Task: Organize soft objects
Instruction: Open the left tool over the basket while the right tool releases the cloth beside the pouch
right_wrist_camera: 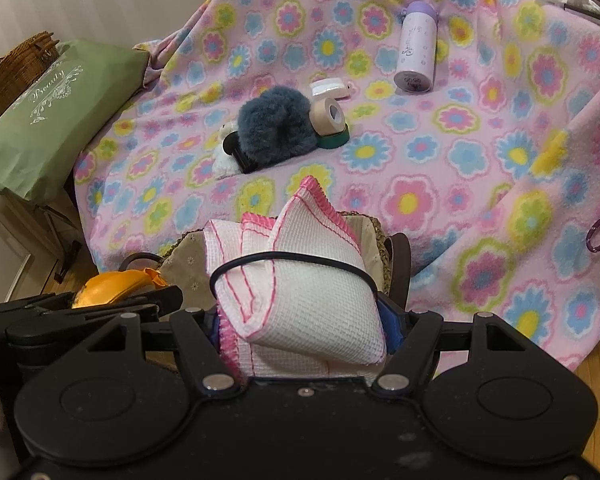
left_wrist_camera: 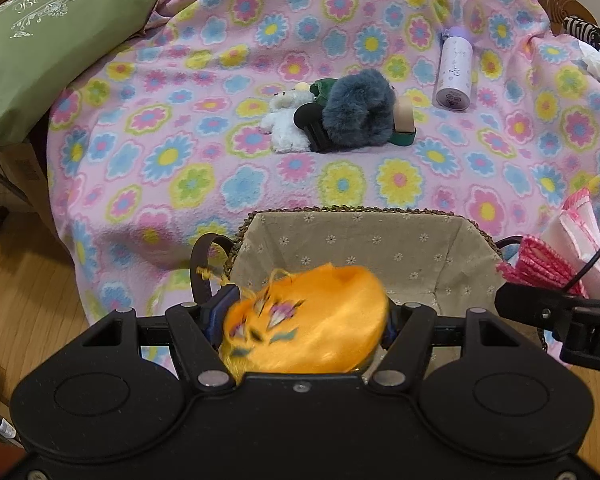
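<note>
My left gripper (left_wrist_camera: 306, 314) holds an orange satin pouch (left_wrist_camera: 312, 320) with embroidered flowers; the pouch fills the gap between both pads and looks blurred. It hangs over the near left corner of a woven basket (left_wrist_camera: 360, 210) with a beige flowered lining. My right gripper (right_wrist_camera: 304, 320) is shut on a folded white waffle cloth (right_wrist_camera: 308, 280) with pink edging, above the same basket (right_wrist_camera: 188, 256). In the left wrist view the cloth (left_wrist_camera: 572, 240) shows at the right edge. In the right wrist view the pouch (right_wrist_camera: 108, 288) shows at the lower left.
On the floral blanket (left_wrist_camera: 180, 160) beyond the basket lie a grey-blue fur piece (left_wrist_camera: 360, 112), a white plush (left_wrist_camera: 284, 124), tape rolls (right_wrist_camera: 332, 120) and a lilac bottle (left_wrist_camera: 456, 68). A green pillow (left_wrist_camera: 40, 60) lies at the left. A black cable (right_wrist_camera: 292, 258) loops over the cloth.
</note>
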A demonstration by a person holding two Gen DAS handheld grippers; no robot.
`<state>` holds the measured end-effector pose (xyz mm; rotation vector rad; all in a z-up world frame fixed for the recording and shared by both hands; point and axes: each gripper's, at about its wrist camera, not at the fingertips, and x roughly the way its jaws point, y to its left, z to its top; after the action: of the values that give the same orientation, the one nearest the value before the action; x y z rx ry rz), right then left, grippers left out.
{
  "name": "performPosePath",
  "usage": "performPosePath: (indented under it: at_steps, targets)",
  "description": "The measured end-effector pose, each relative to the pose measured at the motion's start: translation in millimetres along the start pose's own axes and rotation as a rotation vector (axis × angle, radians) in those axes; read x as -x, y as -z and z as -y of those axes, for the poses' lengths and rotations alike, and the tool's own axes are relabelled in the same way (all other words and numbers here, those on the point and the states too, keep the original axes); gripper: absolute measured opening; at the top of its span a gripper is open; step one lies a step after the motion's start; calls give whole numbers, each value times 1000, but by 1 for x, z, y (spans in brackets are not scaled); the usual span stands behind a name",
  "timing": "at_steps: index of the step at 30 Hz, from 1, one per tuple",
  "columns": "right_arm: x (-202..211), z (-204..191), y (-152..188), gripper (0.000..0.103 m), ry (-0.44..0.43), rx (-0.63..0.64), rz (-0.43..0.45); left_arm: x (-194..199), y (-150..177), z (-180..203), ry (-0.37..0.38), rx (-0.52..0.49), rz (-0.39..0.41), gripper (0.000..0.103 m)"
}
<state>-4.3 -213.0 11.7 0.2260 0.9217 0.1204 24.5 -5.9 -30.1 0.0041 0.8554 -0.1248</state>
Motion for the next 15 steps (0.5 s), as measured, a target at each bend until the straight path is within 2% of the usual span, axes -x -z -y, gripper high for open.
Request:
performPosePath:
  at_steps: [1, 2, 3, 15]
  targets:
    - [0, 0, 0, 71, 0, 0, 0, 0, 0, 0, -2, 1, 2, 68]
    - [0, 0, 0, 71, 0, 0, 0, 1, 0, 0, -2, 3, 7, 75]
    - [0, 0, 0, 71, 0, -1, 0, 2, 0, 0, -4, 5, 14, 77]
    - [0, 2, 0, 76, -5, -7, 2, 4, 0, 1, -12, 5, 17, 77]
